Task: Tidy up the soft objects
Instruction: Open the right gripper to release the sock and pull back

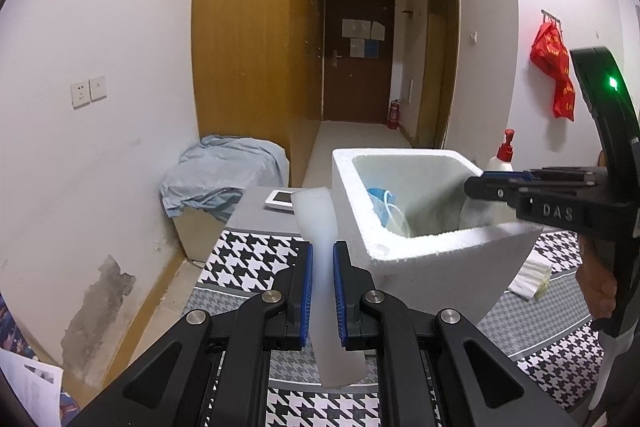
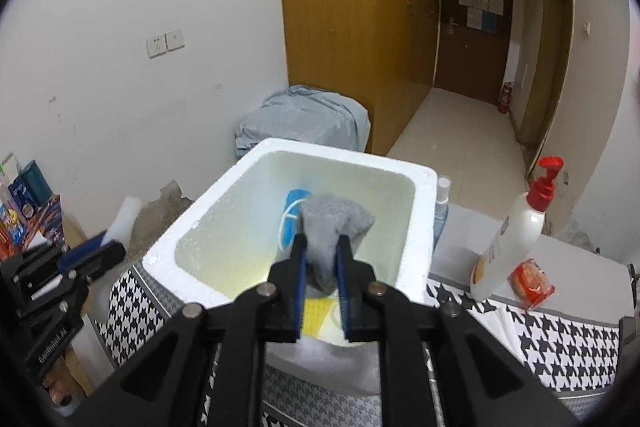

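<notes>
1. Left tongs (image 1: 322,291) are clamped on a pale, translucent white foam strip (image 1: 316,219), pinching it in at the middle. It sticks up past the blue pads, and its lower end hangs down below them.
2. Right tongs (image 2: 321,267) are clamped on a grey sock (image 2: 334,223) and hold it over the open top of the white styrofoam box (image 2: 424,227).
3. Inside the box there's a blue face mask (image 2: 292,215) with white loops lying toward the far wall, and something yellow down near the front wall.
4. The box sits on a worktop (image 1: 248,259) covered in a black-and-white houndstooth cloth.
5. Just right of the box stands a white pump bottle (image 2: 512,235) with a red pump, and a small red packet (image 2: 532,283) leans at its base.
6. A folded white tissue (image 1: 532,275) lies on the cloth near the box's right corner.
</notes>
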Tool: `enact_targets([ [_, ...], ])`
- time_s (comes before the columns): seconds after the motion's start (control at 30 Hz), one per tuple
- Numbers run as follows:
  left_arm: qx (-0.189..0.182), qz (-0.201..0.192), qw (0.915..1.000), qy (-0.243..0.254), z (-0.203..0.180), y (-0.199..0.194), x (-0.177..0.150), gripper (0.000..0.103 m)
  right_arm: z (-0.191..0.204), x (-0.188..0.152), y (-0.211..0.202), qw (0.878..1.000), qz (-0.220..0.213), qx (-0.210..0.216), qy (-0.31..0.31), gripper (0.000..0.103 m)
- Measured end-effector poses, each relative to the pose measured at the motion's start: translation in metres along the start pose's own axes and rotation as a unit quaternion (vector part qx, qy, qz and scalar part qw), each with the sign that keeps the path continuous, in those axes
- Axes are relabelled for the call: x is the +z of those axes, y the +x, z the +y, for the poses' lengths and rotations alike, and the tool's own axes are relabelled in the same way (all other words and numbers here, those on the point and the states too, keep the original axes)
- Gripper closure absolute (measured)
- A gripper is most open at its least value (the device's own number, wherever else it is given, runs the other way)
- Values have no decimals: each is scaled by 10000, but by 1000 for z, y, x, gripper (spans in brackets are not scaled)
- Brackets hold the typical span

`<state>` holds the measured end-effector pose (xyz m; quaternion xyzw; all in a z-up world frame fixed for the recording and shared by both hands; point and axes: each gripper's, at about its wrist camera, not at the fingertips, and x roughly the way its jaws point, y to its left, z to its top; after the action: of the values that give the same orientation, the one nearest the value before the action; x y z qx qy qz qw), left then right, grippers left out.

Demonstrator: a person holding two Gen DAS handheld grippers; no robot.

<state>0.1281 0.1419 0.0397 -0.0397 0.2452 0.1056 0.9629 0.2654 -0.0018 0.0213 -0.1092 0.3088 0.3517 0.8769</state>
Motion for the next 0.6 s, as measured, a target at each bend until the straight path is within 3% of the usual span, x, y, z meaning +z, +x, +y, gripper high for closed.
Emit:
enact_targets([
  [0.03,-11,-13,10000,-8,0,-2,1,92,1,-1,-1,10000,-21,-21,-21,72],
  [0.1,-21,-32,10000,-2,-1,-3,2,92,4,-1,-6,9999,-135,-33,-68,47],
  [0.2,-74,-47,10000,11,-3,-6,4,91,5,-2,-17,9994,-344,-30,-31,29],
  [0.27,-124,-55,9999,20,-4,-8,6,91,5,-4,-23,9990,-439,-36,-1,23],
  [0.6,-327,-131,9993,115,-16,-15,15,91,0,-17,-56,9970,-755,-100,134,18],
])
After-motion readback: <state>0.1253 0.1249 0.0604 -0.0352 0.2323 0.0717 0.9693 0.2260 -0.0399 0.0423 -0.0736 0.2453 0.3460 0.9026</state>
